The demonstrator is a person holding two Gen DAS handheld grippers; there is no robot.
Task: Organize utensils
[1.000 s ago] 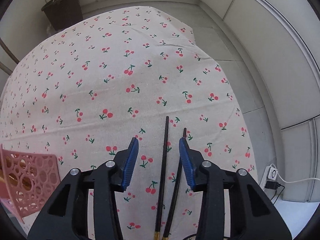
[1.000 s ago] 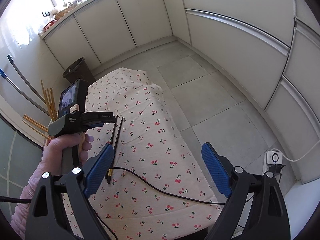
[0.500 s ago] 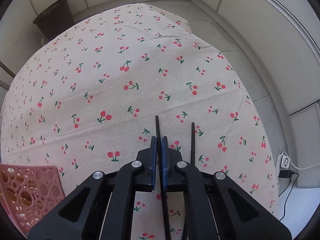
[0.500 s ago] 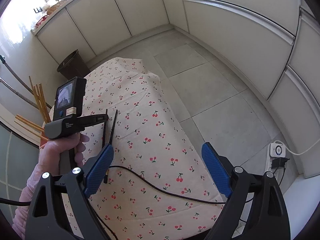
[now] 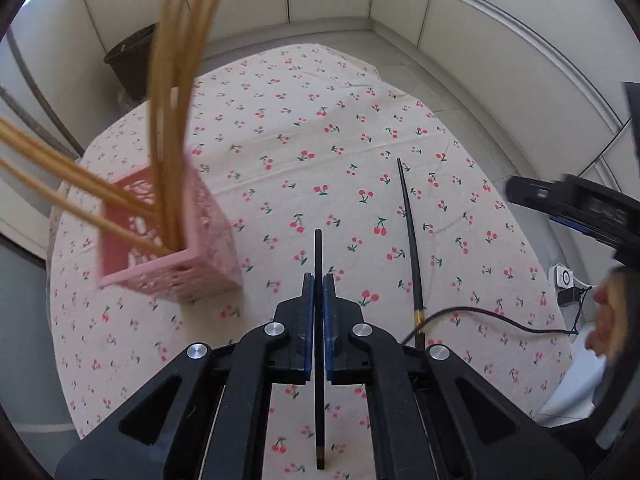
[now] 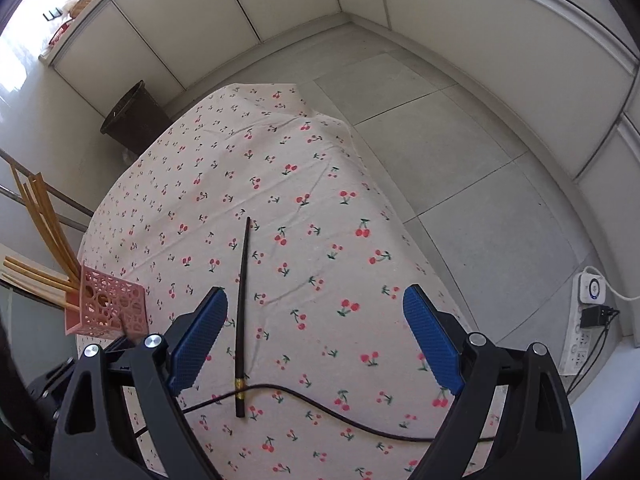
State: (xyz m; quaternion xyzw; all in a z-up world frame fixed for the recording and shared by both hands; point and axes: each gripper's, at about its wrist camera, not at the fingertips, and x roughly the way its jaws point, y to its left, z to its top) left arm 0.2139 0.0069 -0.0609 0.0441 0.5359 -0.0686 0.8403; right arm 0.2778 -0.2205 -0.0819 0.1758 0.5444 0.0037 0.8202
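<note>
My left gripper (image 5: pixel 316 280) is shut on a black chopstick (image 5: pixel 318 252) and holds it above the cherry-print tablecloth (image 5: pixel 304 120). A second black chopstick (image 5: pixel 409 220) lies on the cloth to its right; it also shows in the right wrist view (image 6: pixel 242 304). A pink perforated holder (image 5: pixel 172 248) with several wooden chopsticks (image 5: pixel 176 80) stands to the left, blurred; the right wrist view shows the holder (image 6: pixel 108 304) too. My right gripper (image 6: pixel 316 316) is open and empty above the lying chopstick.
A black cable (image 6: pixel 328 404) runs across the cloth near the front edge and over the lying chopstick's end. A dark bin (image 6: pixel 132 116) stands on the floor beyond the table. A power strip (image 6: pixel 588 320) sits on the floor at right.
My left gripper closed on one black chopstick, lifted it off the cloth and swung left, bringing the pink holder into view. The right gripper moved lower over the remaining chopstick.
</note>
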